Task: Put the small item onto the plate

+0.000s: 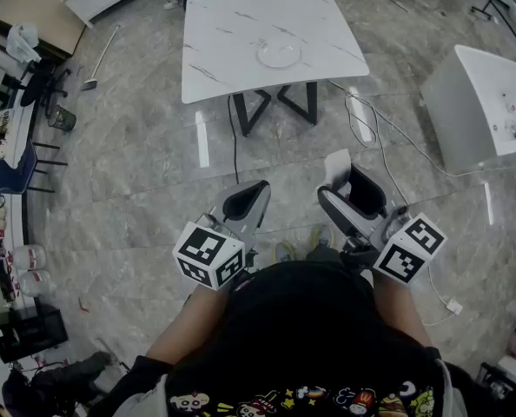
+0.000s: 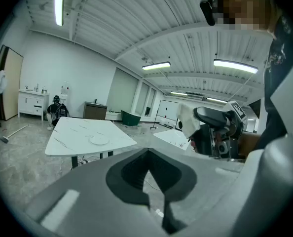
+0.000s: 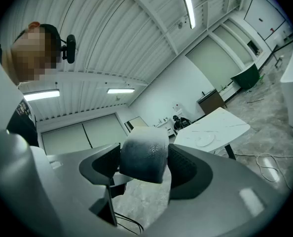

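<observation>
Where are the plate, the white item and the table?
plate (image 1: 279,54): head view, its centre.
white item (image 3: 144,154): right gripper view, its near face.
table (image 1: 223,42): head view, bare top left of the plate.

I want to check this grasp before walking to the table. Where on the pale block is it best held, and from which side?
Hold it across its two flat opposite sides, coming in from one end, as the right hand-held gripper does: the pale block sits between the pads, its far end poking past the tips. Those flat faces give the pads broad contact, so this grip looks sound.
</observation>
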Demonstrator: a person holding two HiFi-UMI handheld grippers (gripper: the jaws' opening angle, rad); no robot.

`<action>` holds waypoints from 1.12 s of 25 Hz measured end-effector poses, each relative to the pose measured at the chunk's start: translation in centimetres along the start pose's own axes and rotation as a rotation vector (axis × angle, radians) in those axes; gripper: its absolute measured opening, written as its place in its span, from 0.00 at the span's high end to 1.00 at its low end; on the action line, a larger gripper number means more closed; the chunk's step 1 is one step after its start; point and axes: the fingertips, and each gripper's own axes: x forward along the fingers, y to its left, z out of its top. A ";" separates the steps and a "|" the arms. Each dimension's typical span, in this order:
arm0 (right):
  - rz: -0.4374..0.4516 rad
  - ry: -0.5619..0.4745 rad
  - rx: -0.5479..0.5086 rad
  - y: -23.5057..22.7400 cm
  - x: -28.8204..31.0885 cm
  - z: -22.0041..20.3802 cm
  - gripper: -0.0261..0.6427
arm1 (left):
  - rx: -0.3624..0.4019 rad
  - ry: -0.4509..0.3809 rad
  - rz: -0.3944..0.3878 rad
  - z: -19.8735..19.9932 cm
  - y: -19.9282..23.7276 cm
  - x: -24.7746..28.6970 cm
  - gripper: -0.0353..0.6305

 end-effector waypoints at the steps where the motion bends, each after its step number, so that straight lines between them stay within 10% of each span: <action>1: -0.003 0.003 -0.010 0.4 -0.2 -0.4 0.47 | 0.001 -0.007 0.001 -0.1 -0.1 -0.3 0.95; 28: -0.044 0.125 -0.235 -6.2 -4.1 0.3 0.47 | 0.012 0.018 0.030 0.6 -5.6 7.2 0.95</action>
